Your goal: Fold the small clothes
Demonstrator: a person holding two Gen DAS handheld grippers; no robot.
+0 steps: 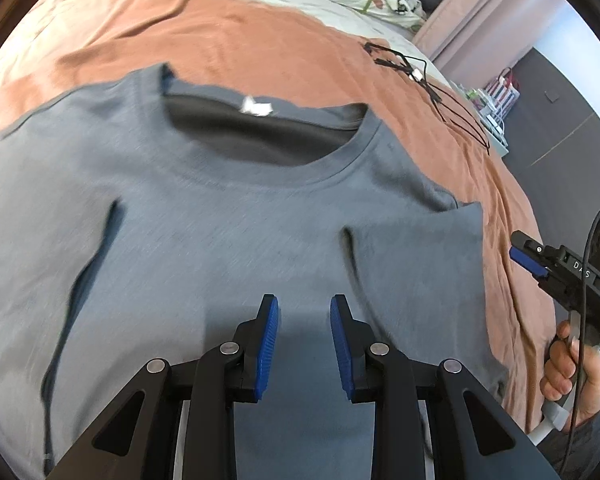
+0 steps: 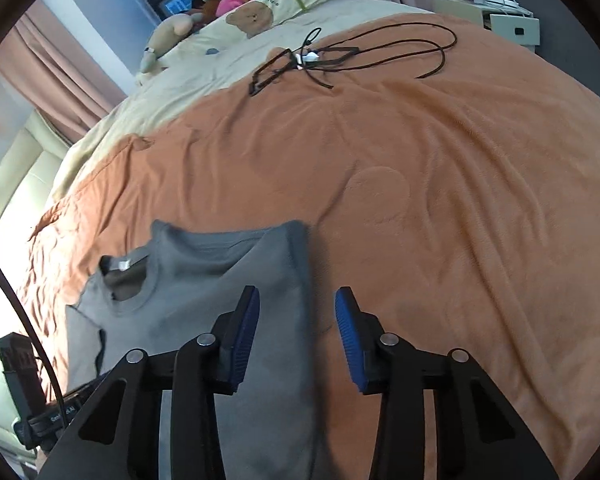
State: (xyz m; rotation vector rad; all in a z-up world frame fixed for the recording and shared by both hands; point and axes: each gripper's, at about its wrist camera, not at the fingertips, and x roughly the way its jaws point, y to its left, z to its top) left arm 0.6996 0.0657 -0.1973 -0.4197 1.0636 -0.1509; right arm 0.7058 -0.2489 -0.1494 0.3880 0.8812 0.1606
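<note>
A grey T-shirt point(image 1: 260, 220) lies face up on the orange blanket point(image 1: 260, 40), collar and white tag point(image 1: 256, 108) toward the far side. Both sleeves are folded in over the body. My left gripper point(image 1: 304, 304) hovers open over the shirt's middle with nothing between its blue pads. In the right wrist view the shirt point(image 2: 204, 280) sits at the lower left. My right gripper point(image 2: 299, 296) stands open above the shirt's right folded edge, gripping nothing. The left wrist view shows that gripper point(image 1: 526, 260) at the right edge, held by a hand point(image 1: 568, 368).
A tangled black cable point(image 2: 340, 56) with a small white piece lies on the far part of the blanket point(image 2: 440, 200). Plush toys and a patterned quilt point(image 2: 256, 12) sit at the head of the bed. A bedside cabinet point(image 2: 508, 24) stands beyond the right edge.
</note>
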